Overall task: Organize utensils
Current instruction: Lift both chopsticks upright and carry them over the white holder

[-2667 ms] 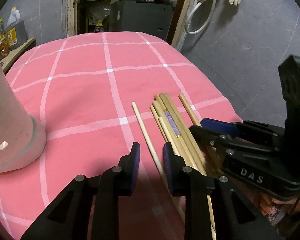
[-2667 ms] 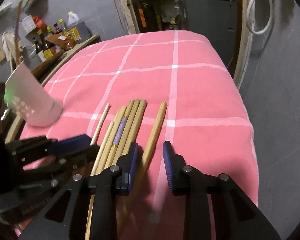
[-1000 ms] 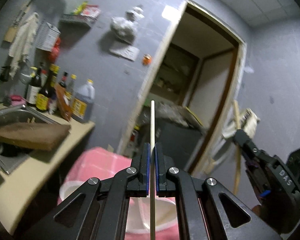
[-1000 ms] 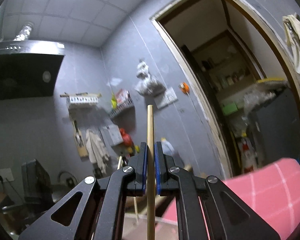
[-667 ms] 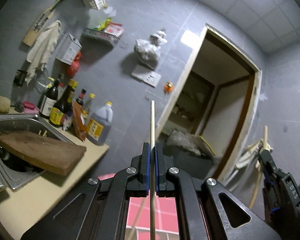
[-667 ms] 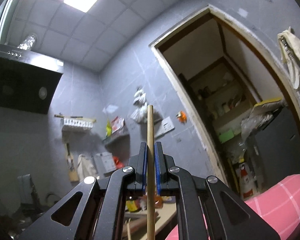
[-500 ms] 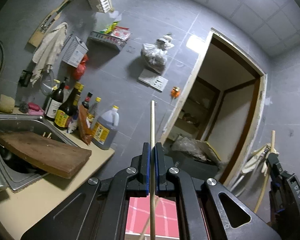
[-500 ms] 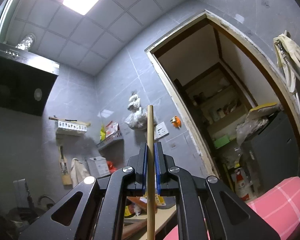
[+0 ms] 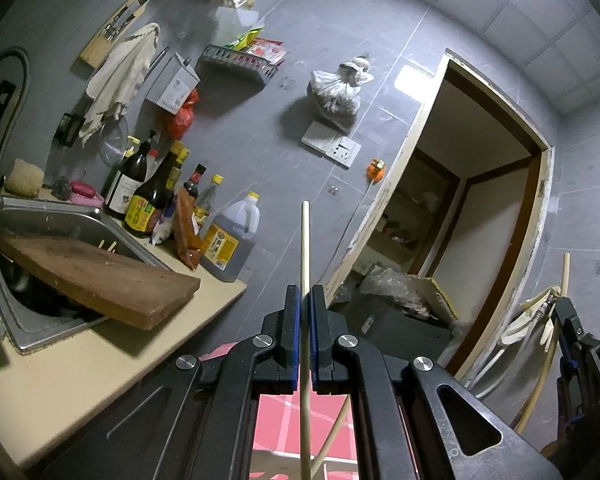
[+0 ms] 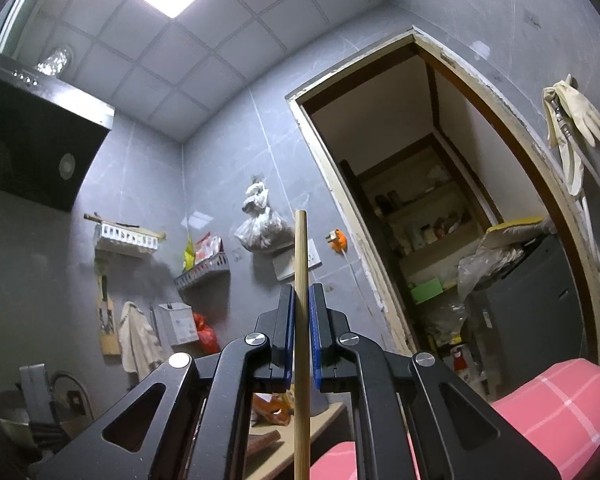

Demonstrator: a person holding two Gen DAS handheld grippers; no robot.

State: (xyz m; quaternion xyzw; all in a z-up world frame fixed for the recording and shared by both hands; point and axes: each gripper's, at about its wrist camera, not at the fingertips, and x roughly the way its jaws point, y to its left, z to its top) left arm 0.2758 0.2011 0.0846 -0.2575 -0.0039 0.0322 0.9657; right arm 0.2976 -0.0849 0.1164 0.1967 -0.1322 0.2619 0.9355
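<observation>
My left gripper (image 9: pixel 305 300) is shut on a thin pale wooden chopstick (image 9: pixel 305 248) that stands upright between the pads, tip toward the wall. My right gripper (image 10: pixel 301 296) is shut on a thicker tan chopstick (image 10: pixel 301 256), also upright. Both wrist views point up at the kitchen walls. The right gripper (image 9: pixel 580 356) with its chopstick (image 9: pixel 565 270) shows at the right edge of the left wrist view. Another chopstick (image 9: pixel 336 432) slants below the left gripper, over the pink checked cloth (image 9: pixel 280 416). The holder and the chopstick pile are out of view.
A steel sink (image 9: pixel 40 216) with a wooden cutting board (image 9: pixel 100 276) across it sits at the left, with sauce bottles (image 9: pixel 148 196) behind on the beige counter (image 9: pixel 100 360). An open doorway (image 9: pixel 460 216) is ahead. The pink cloth (image 10: pixel 560 404) shows low right.
Both grippers closed on a chopstick from the pile and lifted them off the pink cloth. Both views have tilted further upward over the last second, so the cloth and white holder dropped out of sight.
</observation>
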